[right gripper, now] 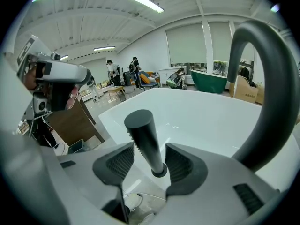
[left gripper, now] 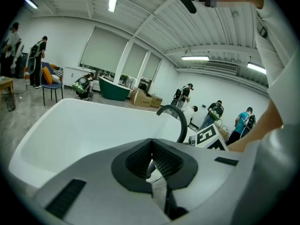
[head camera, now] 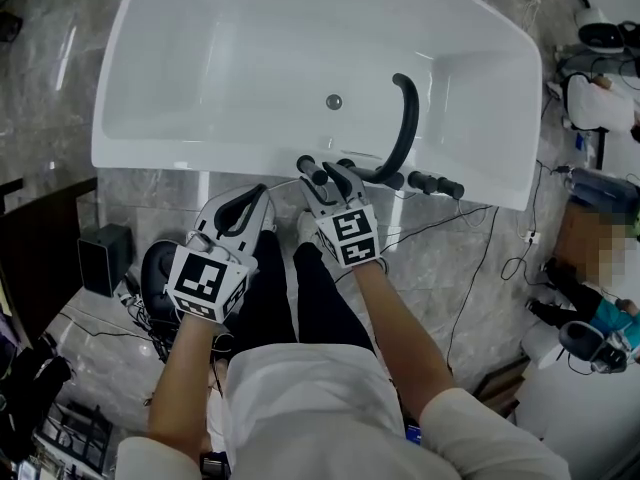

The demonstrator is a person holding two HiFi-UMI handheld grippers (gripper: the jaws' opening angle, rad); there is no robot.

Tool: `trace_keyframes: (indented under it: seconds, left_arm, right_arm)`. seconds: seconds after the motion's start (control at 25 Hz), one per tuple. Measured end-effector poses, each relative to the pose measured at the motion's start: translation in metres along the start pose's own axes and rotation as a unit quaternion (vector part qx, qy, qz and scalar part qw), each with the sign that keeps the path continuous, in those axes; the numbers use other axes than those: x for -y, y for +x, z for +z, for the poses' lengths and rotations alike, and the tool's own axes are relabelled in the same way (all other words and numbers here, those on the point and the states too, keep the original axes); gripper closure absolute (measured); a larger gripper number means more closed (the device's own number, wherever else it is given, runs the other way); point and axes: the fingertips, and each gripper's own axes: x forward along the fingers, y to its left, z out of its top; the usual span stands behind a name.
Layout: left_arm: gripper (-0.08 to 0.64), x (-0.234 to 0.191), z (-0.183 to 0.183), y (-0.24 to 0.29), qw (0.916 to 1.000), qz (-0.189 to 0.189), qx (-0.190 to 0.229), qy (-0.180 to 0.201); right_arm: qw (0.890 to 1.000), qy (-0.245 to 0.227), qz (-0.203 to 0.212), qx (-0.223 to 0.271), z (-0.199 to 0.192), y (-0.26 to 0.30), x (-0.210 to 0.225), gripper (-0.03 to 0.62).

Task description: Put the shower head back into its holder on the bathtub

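Shower head (right gripper: 143, 135) sits in its holder (right gripper: 160, 171) on the tub (head camera: 250, 58), between our right gripper's (head camera: 330, 181) spread jaws; left gripper (left gripper: 151, 149) pressed together.

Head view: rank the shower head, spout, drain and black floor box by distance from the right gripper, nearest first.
1. shower head: between the right gripper's fingers.
2. spout: just to the right, on the bathtub rim.
3. drain: beyond, down in the basin.
4. black box: far left, on the floor.
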Motion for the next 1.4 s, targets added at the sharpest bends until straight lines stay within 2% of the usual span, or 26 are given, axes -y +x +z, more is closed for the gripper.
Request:
trace_keyframes:
  seconds: [0.16,0.6,0.76,0.96,1.24,1.4]
  left_arm:
    - [0.551,0.003,0.003,-0.001,1.0,0.002,-0.001,0.005]
    - [0.551,0.021,0.032,-0.012,0.9996,0.006,0.018,0.019]
    - [0.551,0.028,0.04,-0.015,0.9994,0.007,0.022,0.024]
    - [0.551,0.041,0.049,-0.023,0.9991,0.01,0.03,0.03]
    - [0.551,0.05,0.068,-0.03,0.9984,0.014,0.039,0.038]
    - [0.551,0.055,0.08,-0.035,0.9977,0.019,0.046,0.045]
  right_arm:
    - [1.0,0.007,0.007,-0.002,-0.001,-0.003,-0.002,0.369]
    - [1.0,0.007,0.006,-0.006,0.007,-0.03,-0.005,0.372]
    - [1.0,0.007,0.002,0.003,0.011,-0.046,-0.003,0.445]
    - [1.0,0.007,0.004,0.011,0.016,-0.065,-0.006,0.503]
    - [0.999,0.011,0.013,0.034,0.039,-0.09,-0.008,0.568]
    - [0.999,0.007,0.02,0.048,0.052,-0.107,-0.01,0.574]
